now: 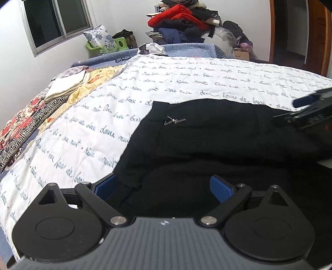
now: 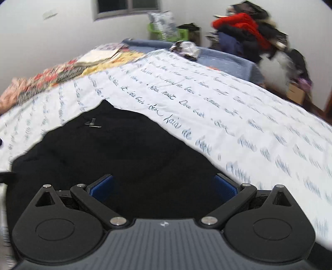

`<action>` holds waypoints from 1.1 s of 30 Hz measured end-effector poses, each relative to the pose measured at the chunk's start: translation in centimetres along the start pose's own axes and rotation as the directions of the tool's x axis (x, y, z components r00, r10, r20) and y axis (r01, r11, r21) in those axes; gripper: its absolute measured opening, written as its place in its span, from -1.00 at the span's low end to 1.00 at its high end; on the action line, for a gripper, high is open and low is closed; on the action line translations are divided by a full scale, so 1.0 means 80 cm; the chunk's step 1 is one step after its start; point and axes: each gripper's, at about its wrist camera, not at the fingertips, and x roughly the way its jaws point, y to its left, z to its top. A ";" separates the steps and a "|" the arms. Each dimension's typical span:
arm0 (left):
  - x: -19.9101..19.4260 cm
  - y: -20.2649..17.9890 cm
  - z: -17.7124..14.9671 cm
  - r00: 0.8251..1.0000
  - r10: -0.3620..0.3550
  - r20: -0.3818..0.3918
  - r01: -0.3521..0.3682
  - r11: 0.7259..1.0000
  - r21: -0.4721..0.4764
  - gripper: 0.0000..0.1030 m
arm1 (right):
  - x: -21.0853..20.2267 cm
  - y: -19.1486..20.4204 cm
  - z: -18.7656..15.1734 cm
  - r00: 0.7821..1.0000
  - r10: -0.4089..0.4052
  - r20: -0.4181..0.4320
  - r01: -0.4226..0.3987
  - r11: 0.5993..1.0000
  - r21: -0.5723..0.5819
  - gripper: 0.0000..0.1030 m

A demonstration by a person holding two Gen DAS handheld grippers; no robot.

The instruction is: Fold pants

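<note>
Black pants (image 1: 217,141) lie spread on a white bedspread with blue script (image 1: 87,128); a small metal clasp (image 1: 174,120) shows on the waist area. My left gripper (image 1: 164,188) is open, its blue pads on either side of the near fabric edge, low over the pants. The right gripper (image 1: 311,110) shows at the right edge of this view, above the pants. In the right wrist view the right gripper (image 2: 164,187) is open over the black pants (image 2: 116,149), with the clasp (image 2: 92,123) ahead.
Folded patterned clothes (image 1: 31,122) lie stacked along the bed's left side. A clothes pile with a red garment (image 1: 180,18) stands beyond the bed's far end, beside a green basket (image 1: 103,46). A window (image 1: 56,20) is on the left wall, a doorway (image 1: 294,31) at right.
</note>
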 end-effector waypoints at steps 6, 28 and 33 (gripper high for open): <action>0.032 0.005 0.028 0.999 0.027 -0.022 -0.026 1.000 0.016 0.89 | 0.086 -0.042 0.037 0.997 0.060 -0.051 -0.061 0.998 -0.022 0.96; 0.140 0.025 0.153 0.984 -0.169 -0.059 0.147 0.952 -0.269 0.90 | 0.020 0.118 -0.029 0.976 -0.148 0.162 0.217 0.759 -0.614 -0.88; 0.155 0.040 0.155 0.971 -0.227 -0.069 0.189 0.916 -0.353 0.91 | -0.015 0.158 -0.069 0.970 -0.120 0.211 0.232 0.706 -0.669 -0.88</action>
